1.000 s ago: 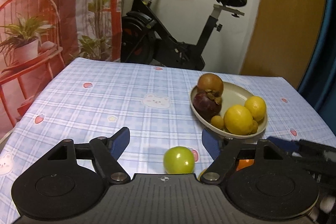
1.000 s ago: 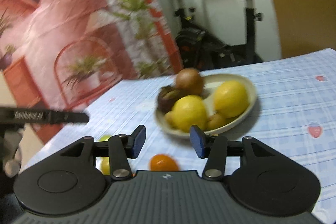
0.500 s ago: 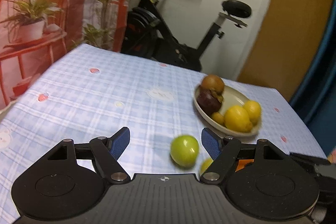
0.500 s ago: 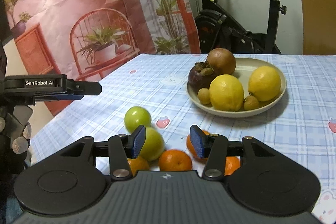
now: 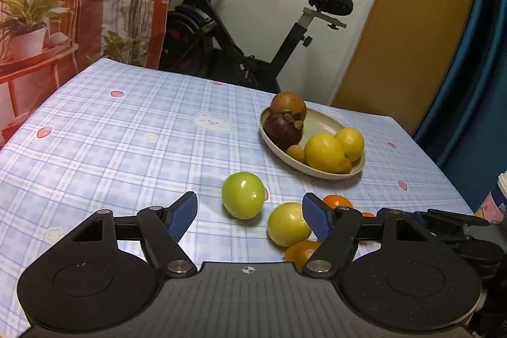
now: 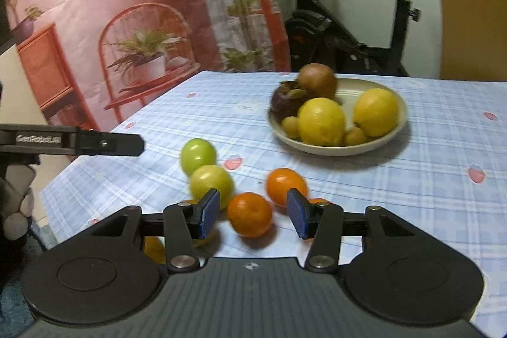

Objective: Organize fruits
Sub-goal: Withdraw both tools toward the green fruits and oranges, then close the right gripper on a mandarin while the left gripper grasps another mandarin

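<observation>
A green fruit [image 5: 242, 194] and a paler green one [image 5: 289, 224] lie on the checked tablecloth just beyond my left gripper [image 5: 249, 201]. Its jaws are closing, and neither pad touches a fruit. Several oranges sit beside them. One orange [image 6: 249, 219] lies in the gap of my right gripper [image 6: 253, 198], which is open with its pads clear of the fruit. Another orange [image 6: 285, 184] lies just past it. Farther back, a beige plate [image 5: 317, 173] holds two lemons [image 5: 324, 152], a dark mangosteen [image 5: 282, 130], a brown fruit and small tan ones.
An exercise bike [image 5: 240, 30] and a printed red backdrop [image 5: 47, 5] stand behind the table. A cup [image 5: 497, 198] is at the table's right edge. In the right wrist view, the left gripper's finger [image 6: 95, 143] reaches in over the table's left edge [image 6: 63, 179].
Both cameras swung. The left view now takes in the second green fruit and the oranges, and its fingers stand slightly narrower. The right view now has the oranges in front of its fingers.
</observation>
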A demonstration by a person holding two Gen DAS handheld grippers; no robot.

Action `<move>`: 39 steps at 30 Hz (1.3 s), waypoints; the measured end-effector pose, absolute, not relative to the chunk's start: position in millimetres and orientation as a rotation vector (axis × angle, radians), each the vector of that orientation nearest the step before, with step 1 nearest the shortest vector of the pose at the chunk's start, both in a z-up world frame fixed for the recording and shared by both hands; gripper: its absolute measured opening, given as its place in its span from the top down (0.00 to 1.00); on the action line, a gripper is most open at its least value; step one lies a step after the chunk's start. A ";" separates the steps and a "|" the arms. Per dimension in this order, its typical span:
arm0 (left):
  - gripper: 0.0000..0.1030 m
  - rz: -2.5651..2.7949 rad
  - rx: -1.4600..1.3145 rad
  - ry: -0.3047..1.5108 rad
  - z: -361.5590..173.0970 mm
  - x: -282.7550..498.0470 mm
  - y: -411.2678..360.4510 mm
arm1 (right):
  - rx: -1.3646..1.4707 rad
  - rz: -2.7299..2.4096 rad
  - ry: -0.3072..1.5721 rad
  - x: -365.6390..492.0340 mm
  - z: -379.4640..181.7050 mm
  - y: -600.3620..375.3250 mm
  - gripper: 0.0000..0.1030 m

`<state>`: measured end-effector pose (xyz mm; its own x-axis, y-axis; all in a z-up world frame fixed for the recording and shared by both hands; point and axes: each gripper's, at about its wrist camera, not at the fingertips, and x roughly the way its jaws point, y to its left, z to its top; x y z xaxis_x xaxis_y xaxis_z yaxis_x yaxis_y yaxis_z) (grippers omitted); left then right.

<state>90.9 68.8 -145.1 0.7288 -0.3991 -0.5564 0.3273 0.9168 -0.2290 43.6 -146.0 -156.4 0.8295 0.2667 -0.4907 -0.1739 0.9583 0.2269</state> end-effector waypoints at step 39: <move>0.38 -0.475 0.155 0.627 -153.2 76.0 20.0 | 0.234 0.132 0.495 46.0 -178.2 -190.4 0.62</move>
